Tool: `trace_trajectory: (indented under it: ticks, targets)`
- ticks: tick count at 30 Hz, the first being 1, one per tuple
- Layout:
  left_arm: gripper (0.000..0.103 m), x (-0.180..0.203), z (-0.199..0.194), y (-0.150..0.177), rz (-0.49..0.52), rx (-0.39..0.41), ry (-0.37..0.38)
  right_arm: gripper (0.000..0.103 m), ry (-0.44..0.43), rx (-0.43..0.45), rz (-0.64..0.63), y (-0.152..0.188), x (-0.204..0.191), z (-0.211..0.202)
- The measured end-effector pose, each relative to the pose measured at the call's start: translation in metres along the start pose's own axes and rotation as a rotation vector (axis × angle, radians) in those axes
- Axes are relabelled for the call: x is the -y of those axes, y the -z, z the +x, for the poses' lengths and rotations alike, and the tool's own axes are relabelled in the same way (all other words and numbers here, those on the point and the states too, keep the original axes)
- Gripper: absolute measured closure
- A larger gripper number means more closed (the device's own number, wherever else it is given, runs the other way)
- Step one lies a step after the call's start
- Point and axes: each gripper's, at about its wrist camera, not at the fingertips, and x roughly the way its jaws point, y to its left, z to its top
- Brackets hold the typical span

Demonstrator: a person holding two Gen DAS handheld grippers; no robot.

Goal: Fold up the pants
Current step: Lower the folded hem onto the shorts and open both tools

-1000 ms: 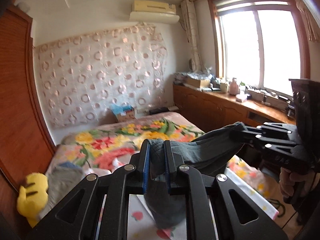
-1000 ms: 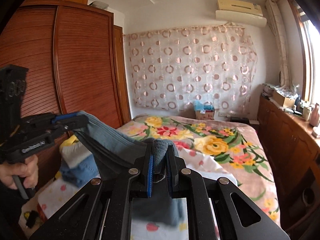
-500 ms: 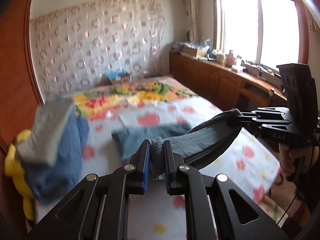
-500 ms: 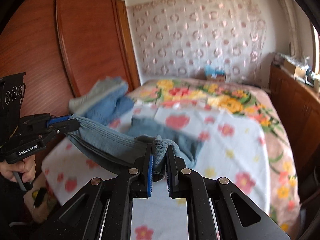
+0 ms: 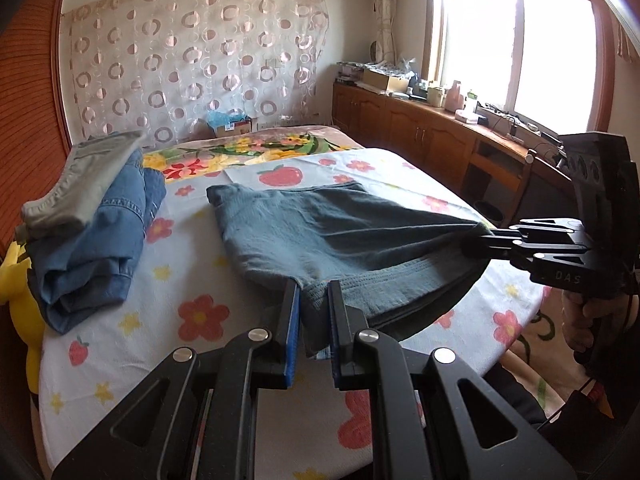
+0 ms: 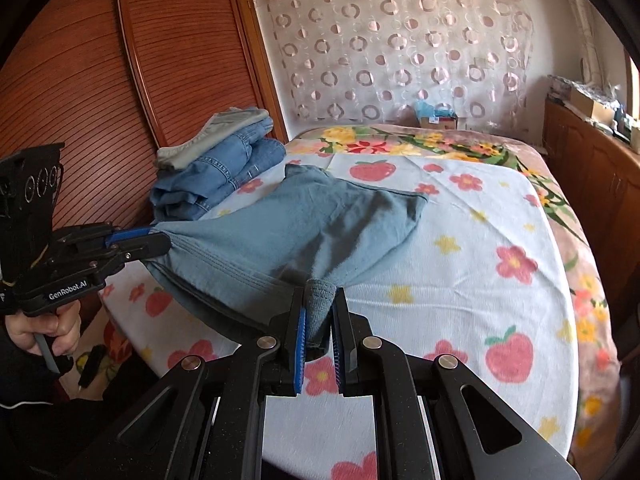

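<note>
Grey-blue pants (image 5: 320, 232) lie spread on the bed, far end resting on the sheet, near waistband edge lifted. My left gripper (image 5: 314, 292) is shut on one waistband corner. My right gripper (image 6: 320, 300) is shut on the other corner. In the left wrist view the right gripper (image 5: 476, 240) holds the cloth at the right. In the right wrist view the left gripper (image 6: 160, 240) holds it at the left, and the pants (image 6: 304, 224) stretch taut between the two.
A stack of folded jeans with a grey garment on top (image 5: 92, 216) sits at the bed's left side, also in the right wrist view (image 6: 224, 160). A yellow plush toy (image 5: 16, 272) lies beside it. Wooden wardrobe (image 6: 100, 100) left, cabinets (image 5: 420, 140) right.
Both grippers came down from high in the air toward the bed, still holding the waistband. The pants' far end now lies flat on the sheet.
</note>
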Motion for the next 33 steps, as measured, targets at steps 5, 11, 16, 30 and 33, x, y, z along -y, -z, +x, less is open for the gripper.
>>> trace_trajectory:
  ticks: [5, 11, 16, 30, 33]
  targets:
    - [0.089, 0.005, 0.001, 0.006, 0.009, -0.013, -0.007, 0.092, 0.007, -0.002, 0.003, -0.001, -0.001, 0.001]
    - [0.089, 0.006, -0.004, 0.011, 0.015, -0.015, -0.013, 0.092, -0.006, 0.003, 0.009, 0.006, -0.006, -0.001]
    - [0.089, 0.007, -0.007, 0.013, 0.016, -0.014, -0.001, 0.092, -0.011, -0.001, 0.016, 0.015, -0.006, -0.003]
    - [0.089, 0.012, -0.020, 0.011, 0.030, 0.012, 0.035, 0.092, -0.011, 0.004, 0.020, 0.019, -0.006, -0.019]
    - [0.089, 0.008, -0.013, 0.004, 0.028, 0.019, 0.030, 0.092, -0.011, 0.024, 0.024, 0.012, -0.002, -0.014]
